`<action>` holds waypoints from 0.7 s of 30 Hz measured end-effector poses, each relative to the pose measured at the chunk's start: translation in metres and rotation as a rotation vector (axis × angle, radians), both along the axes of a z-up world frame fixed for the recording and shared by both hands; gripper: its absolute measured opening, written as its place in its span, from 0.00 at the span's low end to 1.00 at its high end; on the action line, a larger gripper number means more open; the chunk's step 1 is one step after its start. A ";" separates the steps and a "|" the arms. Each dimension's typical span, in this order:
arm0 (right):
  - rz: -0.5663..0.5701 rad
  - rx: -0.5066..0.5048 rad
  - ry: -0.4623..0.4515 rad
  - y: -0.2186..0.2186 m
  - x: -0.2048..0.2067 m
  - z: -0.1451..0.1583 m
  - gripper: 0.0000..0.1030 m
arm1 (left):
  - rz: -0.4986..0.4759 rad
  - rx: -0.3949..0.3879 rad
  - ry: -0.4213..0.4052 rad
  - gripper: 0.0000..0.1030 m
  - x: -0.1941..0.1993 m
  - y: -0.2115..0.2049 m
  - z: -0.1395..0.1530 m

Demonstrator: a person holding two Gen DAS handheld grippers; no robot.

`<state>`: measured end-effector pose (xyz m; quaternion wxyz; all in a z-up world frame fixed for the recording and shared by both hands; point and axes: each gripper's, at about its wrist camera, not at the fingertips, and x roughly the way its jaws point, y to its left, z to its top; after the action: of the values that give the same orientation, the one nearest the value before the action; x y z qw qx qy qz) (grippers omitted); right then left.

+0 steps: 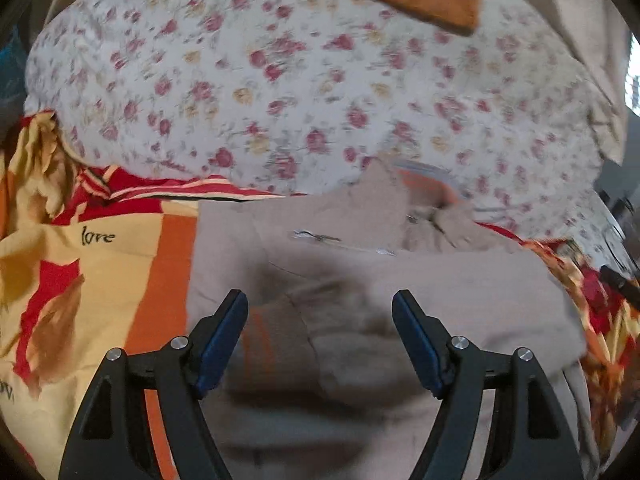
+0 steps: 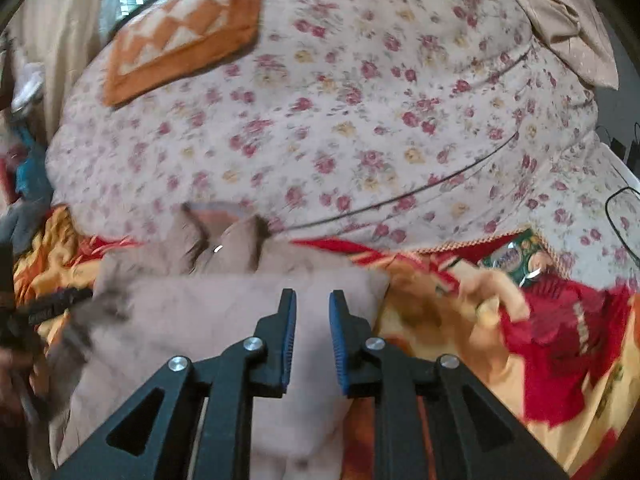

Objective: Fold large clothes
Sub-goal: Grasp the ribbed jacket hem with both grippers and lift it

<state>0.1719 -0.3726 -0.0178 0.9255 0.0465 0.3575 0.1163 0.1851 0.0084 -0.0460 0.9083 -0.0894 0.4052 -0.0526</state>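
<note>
Both hand-held grippers point(image 1: 320, 300) point(image 2: 313, 300) above beige garment point(image 1: 440, 292)

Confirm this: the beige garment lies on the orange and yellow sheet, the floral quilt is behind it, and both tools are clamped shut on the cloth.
Not quite. The left tool and right tool are both open over the beige garment, as each wrist view shows. The rest is right.

We saw a beige-grey jacket point(image 1: 400, 280) lying partly folded at lower centre of the left wrist view, its collar and zipper toward the top; in the right wrist view it point(image 2: 208, 320) filled the lower left.
</note>
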 end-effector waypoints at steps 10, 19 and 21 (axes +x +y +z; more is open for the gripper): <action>0.049 0.113 0.139 0.007 -0.004 -0.085 0.14 | -0.032 0.081 0.065 0.59 -0.004 -0.003 -0.045; 0.063 0.179 0.171 -0.003 -0.005 -0.083 0.14 | -0.056 0.092 0.105 0.71 0.000 -0.010 -0.038; 0.014 0.171 0.180 -0.006 -0.016 -0.062 0.15 | 0.004 -0.013 0.117 0.68 -0.009 0.006 -0.019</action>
<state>0.1558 -0.3789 -0.0797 0.8815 0.1329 0.4282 0.1480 0.1758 0.0140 -0.0647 0.8825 -0.0989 0.4572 -0.0480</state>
